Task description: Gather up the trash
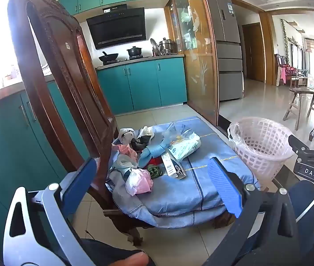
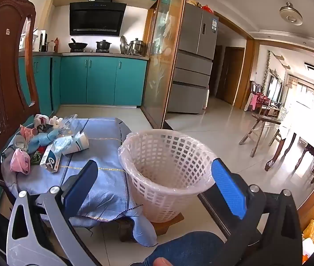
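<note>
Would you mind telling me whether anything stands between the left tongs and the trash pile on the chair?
Nothing visible does. The left tongs are open and empty over the blue cloth, and only bare cloth lies between them and the trash pile. The lined basket sits beside the chair's right edge.

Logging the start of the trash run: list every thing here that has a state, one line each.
left gripper: open, holding nothing
right gripper: open, holding nothing
basket: upright, lined with a bag, looks empty
trash pile: loose on the blue cloth, uncollected
blue cloth: spread over the chair seat
pink bag: crumpled, at the pile's near edge
</note>
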Available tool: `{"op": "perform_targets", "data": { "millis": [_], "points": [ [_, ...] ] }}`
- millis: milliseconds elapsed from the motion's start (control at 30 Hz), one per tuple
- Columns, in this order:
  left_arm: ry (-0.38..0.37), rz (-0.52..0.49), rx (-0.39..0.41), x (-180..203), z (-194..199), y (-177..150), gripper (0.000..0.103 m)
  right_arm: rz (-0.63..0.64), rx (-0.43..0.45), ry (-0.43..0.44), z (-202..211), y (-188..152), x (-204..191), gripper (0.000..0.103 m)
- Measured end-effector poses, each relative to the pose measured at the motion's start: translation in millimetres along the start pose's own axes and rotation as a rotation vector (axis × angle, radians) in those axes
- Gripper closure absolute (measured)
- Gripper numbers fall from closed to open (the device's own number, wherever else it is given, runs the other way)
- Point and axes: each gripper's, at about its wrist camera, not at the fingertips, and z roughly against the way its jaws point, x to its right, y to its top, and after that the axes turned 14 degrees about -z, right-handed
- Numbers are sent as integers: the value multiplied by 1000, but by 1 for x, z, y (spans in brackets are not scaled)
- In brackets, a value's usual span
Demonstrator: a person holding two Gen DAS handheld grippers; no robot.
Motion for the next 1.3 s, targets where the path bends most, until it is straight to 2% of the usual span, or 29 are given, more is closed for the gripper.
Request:
{"op": "perform_targets", "data": {
  "millis": [1300],
  "points": [
    [-17, 10, -36, 2, -7, -8, 3, 10, -3, 10, 2, -4, -4, 3]
  ]
}}
